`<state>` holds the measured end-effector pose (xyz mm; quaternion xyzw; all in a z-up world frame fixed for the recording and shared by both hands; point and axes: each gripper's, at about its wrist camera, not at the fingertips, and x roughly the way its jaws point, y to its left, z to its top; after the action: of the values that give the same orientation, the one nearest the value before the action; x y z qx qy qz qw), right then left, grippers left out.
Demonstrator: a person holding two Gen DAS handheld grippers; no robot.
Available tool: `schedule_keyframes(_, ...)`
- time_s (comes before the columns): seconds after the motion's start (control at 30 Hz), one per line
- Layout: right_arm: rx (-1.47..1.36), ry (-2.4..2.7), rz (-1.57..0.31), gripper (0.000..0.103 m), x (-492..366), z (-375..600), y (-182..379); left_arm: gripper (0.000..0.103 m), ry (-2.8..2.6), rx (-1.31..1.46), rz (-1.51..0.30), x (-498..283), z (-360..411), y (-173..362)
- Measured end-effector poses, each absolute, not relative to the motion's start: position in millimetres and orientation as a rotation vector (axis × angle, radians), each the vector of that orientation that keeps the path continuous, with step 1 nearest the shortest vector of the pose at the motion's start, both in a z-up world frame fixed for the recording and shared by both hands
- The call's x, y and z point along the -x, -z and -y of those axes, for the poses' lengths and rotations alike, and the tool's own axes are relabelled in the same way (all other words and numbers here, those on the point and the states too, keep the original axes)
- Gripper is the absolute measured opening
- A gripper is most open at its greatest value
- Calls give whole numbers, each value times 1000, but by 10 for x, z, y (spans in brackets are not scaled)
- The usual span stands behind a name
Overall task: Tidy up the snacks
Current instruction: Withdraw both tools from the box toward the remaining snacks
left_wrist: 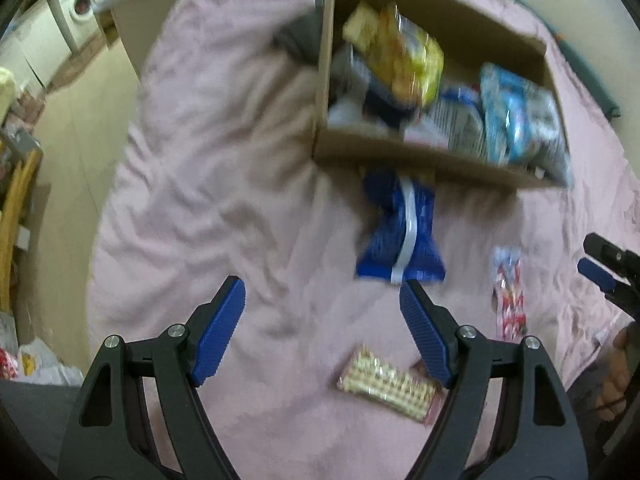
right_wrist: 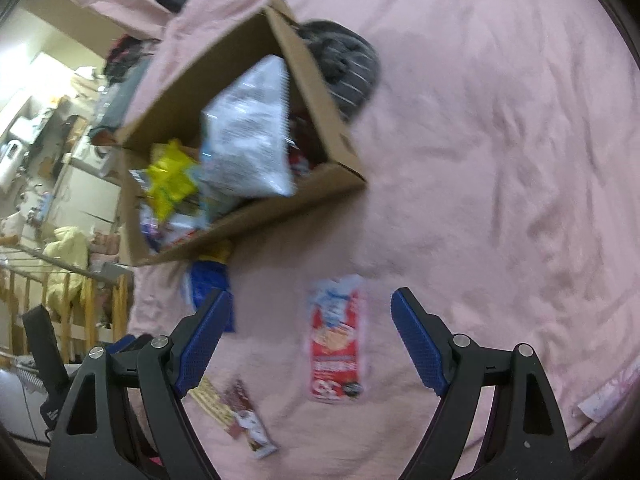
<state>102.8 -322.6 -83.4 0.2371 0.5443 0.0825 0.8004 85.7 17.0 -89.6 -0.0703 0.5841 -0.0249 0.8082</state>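
A cardboard box (left_wrist: 420, 156) (right_wrist: 248, 220) with several snack packs inside sits on a pink bedspread. A blue bag (left_wrist: 400, 232) (right_wrist: 210, 284) with a white clip lies just in front of the box. A red and white packet (left_wrist: 509, 292) (right_wrist: 338, 344) lies flat nearby, and a beige bar (left_wrist: 386, 388) (right_wrist: 212, 400) lies beside a brown-red bar (right_wrist: 250, 420). My left gripper (left_wrist: 322, 292) is open over bare cloth, its right finger near the blue bag. My right gripper (right_wrist: 310, 304) is open above the red and white packet, apart from it.
A dark grey striped cushion (right_wrist: 348, 68) (left_wrist: 298, 38) lies behind the box. The pink bedspread (right_wrist: 500, 160) stretches wide to the right. Floor, a washing machine (left_wrist: 78, 6) and wooden rails (right_wrist: 60, 308) lie beyond the bed's left edge.
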Motion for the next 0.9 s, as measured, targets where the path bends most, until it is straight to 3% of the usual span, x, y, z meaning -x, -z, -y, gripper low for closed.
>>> schedule_keyframes(0.17, -513, -144, -1209, 85, -1010, 3287, 938, 77, 98, 241, -1425, -698, -51, 1206)
schedule_keyframes(0.23, -506, -142, -1216, 85, -1013, 3275, 944, 66, 122, 289, -1490, -604, 37, 1314)
schedule_keyframes(0.33, -497, -154, -1219, 85, -1022, 3241, 954, 63, 125, 339, -1534, -529, 109, 1411)
schedule_keyframes(0.47, -482, -158, -1218, 85, -1043, 3196, 949, 56, 89, 317, -1531, -499, 199, 1445)
schedule_keyframes(0.73, -472, -161, -1224, 85, -1065, 3163, 965, 28, 110, 181, -1496, -551, 460, 1417)
schedule_keyframes(0.9, -477, -158, -1225, 85, -1069, 3179, 970, 16, 113, 206, -1448, -638, 408, 1268)
